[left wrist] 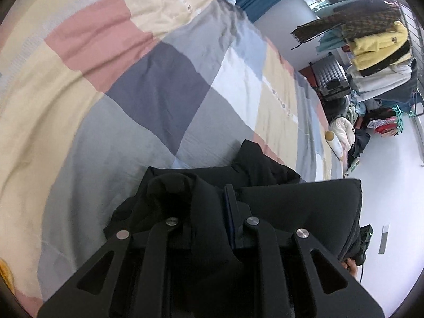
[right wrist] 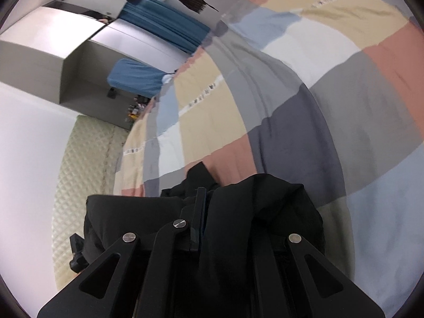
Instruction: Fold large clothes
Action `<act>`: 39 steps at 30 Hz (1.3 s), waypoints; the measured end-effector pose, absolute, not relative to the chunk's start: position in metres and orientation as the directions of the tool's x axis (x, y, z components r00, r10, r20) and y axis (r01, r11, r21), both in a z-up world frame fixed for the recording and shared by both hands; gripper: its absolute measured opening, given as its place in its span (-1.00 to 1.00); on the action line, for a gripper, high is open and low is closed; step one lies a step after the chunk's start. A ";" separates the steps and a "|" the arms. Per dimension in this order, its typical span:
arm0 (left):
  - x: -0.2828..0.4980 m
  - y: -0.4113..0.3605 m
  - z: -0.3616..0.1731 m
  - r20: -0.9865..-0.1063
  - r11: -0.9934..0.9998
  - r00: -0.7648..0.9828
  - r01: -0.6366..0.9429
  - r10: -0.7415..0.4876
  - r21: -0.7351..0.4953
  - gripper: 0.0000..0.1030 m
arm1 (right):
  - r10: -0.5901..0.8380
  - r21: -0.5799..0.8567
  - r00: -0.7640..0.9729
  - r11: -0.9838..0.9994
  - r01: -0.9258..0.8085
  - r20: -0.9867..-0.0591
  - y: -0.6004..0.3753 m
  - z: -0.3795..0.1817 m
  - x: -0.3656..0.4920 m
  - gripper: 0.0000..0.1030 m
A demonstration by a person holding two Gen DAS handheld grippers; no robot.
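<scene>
surface: bed (left wrist: pixel 148 137) with a patchwork sheet in grey, pink, cream and navy blocks; rack (left wrist: pixel 376 42) of clothes off to the side, white floor (left wrist: pixel 389 185) below.
garment: black garment (left wrist: pixel 304 206), held above the near part of the bed, bunched over both tools; also in the right view (right wrist: pixel 265 206).
handling: soft, limp, matte fabric, thick-looking folds. Judged medium weight, will sag and drape, not slippery. Nothing fragile.
grip points: best at an edge or corner, pinching a single fold rather than a wad. Which edge is held now I cannot tell, all black on black.
left gripper (left wrist: pixel 212 198): jaws narrow, cloth pinched between them. One finger (left wrist: pixel 229 198) shows, the other is buried under fabric.
right gripper (right wrist: pixel 212 201): same, jaws drawn in on the cloth, one finger (right wrist: pixel 200 206) visible, fabric heaped over the far side.
relative to jaws: cloth runs through both gaps and spills outward past each tool; stretched flat toward the other hand.
risk: bunched hold may slip unevenly when lowered.
</scene>
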State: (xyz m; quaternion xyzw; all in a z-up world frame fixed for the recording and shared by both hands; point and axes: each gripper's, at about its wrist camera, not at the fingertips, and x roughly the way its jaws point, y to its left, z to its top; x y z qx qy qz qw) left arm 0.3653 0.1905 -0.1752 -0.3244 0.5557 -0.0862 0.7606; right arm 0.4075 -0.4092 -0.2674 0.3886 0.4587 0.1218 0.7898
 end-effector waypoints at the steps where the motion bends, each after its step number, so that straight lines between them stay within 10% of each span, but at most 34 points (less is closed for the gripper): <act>1: 0.368 0.191 -0.178 -0.789 0.770 0.363 -0.238 -0.495 -0.592 -0.63 | 0.551 0.728 0.547 0.665 0.169 -0.630 -0.409 -0.271 0.410 -0.90; 11: 0.348 0.203 -0.168 -0.750 0.688 0.344 -0.307 -0.564 -0.658 -0.23 | 0.636 0.802 0.515 0.563 0.200 -0.574 -0.420 -0.273 0.393 -0.55; 15: 0.324 0.214 -0.146 -0.711 0.670 0.398 -0.265 -0.579 -0.694 0.42 | 0.650 0.811 0.521 0.565 0.155 -0.553 -0.425 -0.253 0.372 -0.12; 29: 0.241 0.138 -0.042 -0.649 0.936 0.708 0.049 -0.279 -0.348 0.45 | 0.405 0.514 0.682 0.856 -0.049 -0.609 -0.374 -0.128 0.298 0.34; 39: 0.273 0.024 -0.113 -0.683 0.976 0.698 0.170 -0.217 -0.136 0.45 | 0.330 0.266 0.654 0.943 -0.200 -0.681 -0.223 -0.199 0.306 0.52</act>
